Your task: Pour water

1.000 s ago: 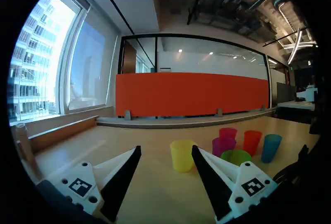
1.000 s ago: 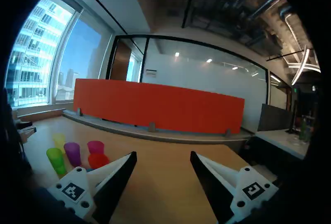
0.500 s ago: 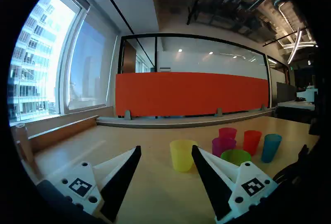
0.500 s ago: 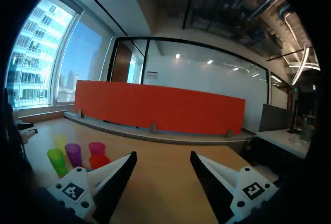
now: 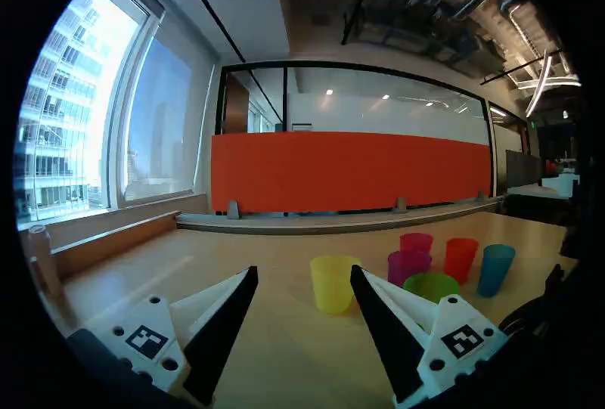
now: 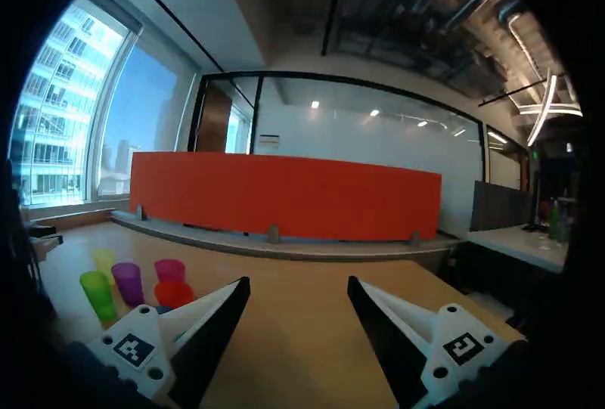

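Left gripper view, left to right: tall window (image 5: pixel 91 106), a wooden ledge (image 5: pixel 113 239) beneath it, then an orange partition (image 5: pixel 348 171) along the far edge of the light wood table (image 5: pixel 287 348), with a glass wall behind. Nothing stands between your left gripper (image 5: pixel 302 277) and the cups. Its fingers are spread wide, holding nothing and touching nothing. The yellow cup (image 5: pixel 331 283) stands upright just ahead of the gap, toward the right finger, whose tip covers the cup's right edge in the picture. Right of that finger stand the rest, all upright and close together: purple cup (image 5: pixel 407 265), pink cup (image 5: pixel 417 242) behind it, green cup (image 5: pixel 431 285) nearest you with its lower part hidden by the finger, then red cup (image 5: pixel 460 258) and teal cup (image 5: pixel 496 268). All are translucent plastic tumblers; you cannot tell from here whether any holds water. Right gripper view, left to right: the cup cluster (image 6: pixel 128 282) sits on the table well off to the left of your right gripper (image 6: pixel 298 284), with the red one partly behind the left finger; the partition runs across the middle, and a pale side counter (image 6: pixel 522 239) lies at the far right. The right gripper's fingers are also spread wide and hold nothing, with bare tabletop ahead of the gap.
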`<act>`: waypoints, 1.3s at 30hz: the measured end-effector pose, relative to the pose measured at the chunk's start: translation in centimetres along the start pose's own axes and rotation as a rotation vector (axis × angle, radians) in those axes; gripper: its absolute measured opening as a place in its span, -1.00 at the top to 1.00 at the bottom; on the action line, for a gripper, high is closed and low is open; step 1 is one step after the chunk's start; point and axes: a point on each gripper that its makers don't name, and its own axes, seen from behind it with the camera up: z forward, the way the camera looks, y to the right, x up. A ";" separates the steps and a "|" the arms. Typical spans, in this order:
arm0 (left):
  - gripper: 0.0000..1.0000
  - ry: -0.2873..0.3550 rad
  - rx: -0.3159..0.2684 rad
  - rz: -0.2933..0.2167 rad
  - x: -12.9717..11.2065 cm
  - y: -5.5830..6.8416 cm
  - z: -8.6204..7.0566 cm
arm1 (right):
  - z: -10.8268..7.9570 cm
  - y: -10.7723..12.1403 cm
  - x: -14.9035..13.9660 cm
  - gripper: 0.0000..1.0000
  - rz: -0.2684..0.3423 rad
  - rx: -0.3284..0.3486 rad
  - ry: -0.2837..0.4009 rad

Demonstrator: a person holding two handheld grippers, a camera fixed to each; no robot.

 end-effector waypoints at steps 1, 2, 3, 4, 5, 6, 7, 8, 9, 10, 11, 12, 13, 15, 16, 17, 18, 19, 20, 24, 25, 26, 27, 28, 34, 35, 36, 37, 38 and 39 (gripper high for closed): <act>-0.81 0.000 0.000 0.000 0.0 0.0 0.0 | 0.0 0.0 -0.2 -1.00 0.006 0.000 0.003; -0.81 0.000 0.000 0.000 0.0 0.0 0.0 | 0.1 0.1 -0.4 -1.00 0.012 0.000 0.006; -0.81 0.000 0.000 0.001 0.0 0.0 0.0 | 0.1 0.1 -0.6 -0.99 0.017 -0.001 0.008; -0.81 0.000 0.000 0.000 0.0 0.0 0.0 | 0.1 0.2 -0.7 -1.00 0.025 -0.003 0.010; -0.81 0.000 0.000 0.000 0.0 0.0 0.0 | 0.2 0.2 -0.9 -1.00 0.032 -0.005 0.012; -0.81 0.000 0.000 0.000 0.0 0.0 0.0 | 0.2 0.2 -1.0 -1.00 0.039 -0.007 0.014; -0.81 0.000 0.000 0.000 0.0 0.0 0.0 | 0.3 0.2 -1.2 -1.00 0.043 -0.010 0.018; -0.81 0.000 0.000 0.000 0.0 0.0 0.0 | 0.3 0.2 -1.4 -1.00 0.046 -0.013 0.022; -0.81 0.000 0.000 0.000 0.0 0.0 0.0 | 0.4 0.2 -1.6 -1.00 0.048 -0.016 0.025; -0.81 0.000 0.000 0.000 0.0 0.0 0.0 | 0.5 0.1 -2.0 -1.00 0.047 -0.014 0.022; -0.81 0.000 0.000 0.000 0.0 0.0 0.0 | 0.5 0.0 -2.3 -1.00 0.045 -0.012 0.019; -0.81 0.000 0.000 0.000 0.0 0.0 0.0 | 0.6 0.0 -2.7 -1.00 0.044 -0.010 0.016; -0.81 0.000 0.000 0.000 0.0 0.0 0.0 | 0.7 0.0 -3.1 -1.00 0.045 -0.014 0.009; -0.81 0.000 0.000 0.001 0.0 0.0 0.0 | 0.9 0.1 -3.8 -1.00 0.046 -0.021 -0.004; -0.81 0.000 0.000 0.000 0.0 0.0 0.0 | 1.0 0.2 -4.0 -1.00 0.046 -0.024 -0.005; -0.81 0.000 0.000 0.000 0.0 0.0 0.0 | 1.0 0.2 -4.2 -1.00 0.046 -0.027 -0.007; -0.81 0.000 0.000 0.000 0.0 0.0 0.0 | 1.1 0.2 -4.4 -1.00 0.045 -0.029 -0.008; -0.81 0.000 0.000 0.000 0.0 0.0 0.0 | 1.1 0.2 -4.5 -1.00 0.044 -0.029 -0.005; -0.81 0.000 0.000 0.000 0.0 0.0 0.0 | 1.1 0.2 -4.6 -1.00 0.042 -0.028 -0.003; -0.81 0.000 0.000 0.000 -0.1 0.0 -0.1 | 1.2 0.2 -5.0 -1.00 0.043 -0.026 0.000; -0.81 0.000 0.000 0.000 -0.1 0.0 -0.1 | 1.2 0.1 -5.1 -1.00 0.044 -0.024 -0.001; -0.81 0.000 0.000 0.000 -0.1 0.0 -0.1 | 1.2 0.1 -5.3 -1.00 0.045 -0.024 -0.001; -0.81 0.000 0.000 0.000 -0.1 -0.1 -0.1 | 1.2 0.1 -5.4 -1.00 0.046 -0.023 -0.002; -0.81 0.000 0.000 0.000 -0.1 -0.1 -0.1 | 1.2 0.0 -5.6 -1.00 0.048 -0.021 -0.003; -0.81 0.000 0.000 0.000 -0.1 0.0 -0.1 | 1.3 0.1 -6.3 -1.00 0.062 -0.018 -0.011; -0.81 0.000 0.000 0.000 -0.1 0.0 -0.1 | 1.4 0.1 -6.5 -1.00 0.064 -0.020 -0.013; -0.81 0.000 0.000 0.000 -0.1 0.0 -0.1 | 1.5 0.2 -6.6 -1.00 0.066 -0.022 -0.014; -0.81 0.000 0.000 0.000 -0.1 0.0 -0.1 | 1.5 0.2 -6.6 -1.00 0.068 -0.022 -0.013; -0.81 0.000 0.000 0.000 -0.1 0.0 -0.1 | 1.5 0.2 -6.6 -1.00 0.069 -0.023 -0.012; -0.81 0.000 0.000 0.000 -0.1 0.0 0.0 | 1.6 0.2 -6.6 -1.00 0.071 -0.023 -0.011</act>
